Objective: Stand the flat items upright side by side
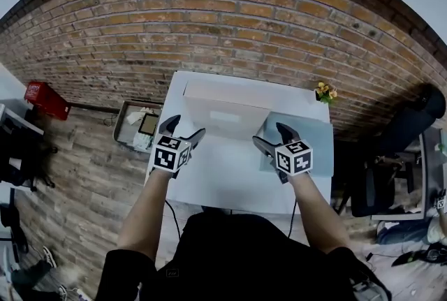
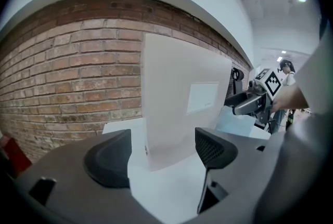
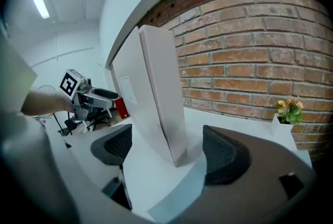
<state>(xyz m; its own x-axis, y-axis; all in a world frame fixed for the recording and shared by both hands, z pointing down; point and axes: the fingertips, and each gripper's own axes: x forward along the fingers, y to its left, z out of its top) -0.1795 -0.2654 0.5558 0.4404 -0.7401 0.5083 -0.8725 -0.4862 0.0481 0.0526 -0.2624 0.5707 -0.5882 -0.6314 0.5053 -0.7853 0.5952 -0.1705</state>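
A white flat box (image 1: pixel 225 113) stands upright near the back of the white table (image 1: pixel 230 181). A pale blue flat item (image 1: pixel 311 133) lies on the table to its right. My left gripper (image 1: pixel 185 126) hovers at the box's left end and my right gripper (image 1: pixel 271 133) at its right end, over the blue item. In the left gripper view the box (image 2: pixel 182 98) rises just beyond the open left gripper (image 2: pixel 162 153), untouched. In the right gripper view the box's narrow end (image 3: pixel 158 93) stands ahead of the open right gripper (image 3: pixel 167 151), whose pads are clear of it.
A brick wall (image 1: pixel 209 27) runs behind the table. A small pot with yellow flowers (image 1: pixel 325 91) sits at the back right corner. On the floor are a cardboard tray (image 1: pixel 136 126) at the left, a red crate (image 1: pixel 45 98) and a dark chair (image 1: pixel 377 188) at the right.
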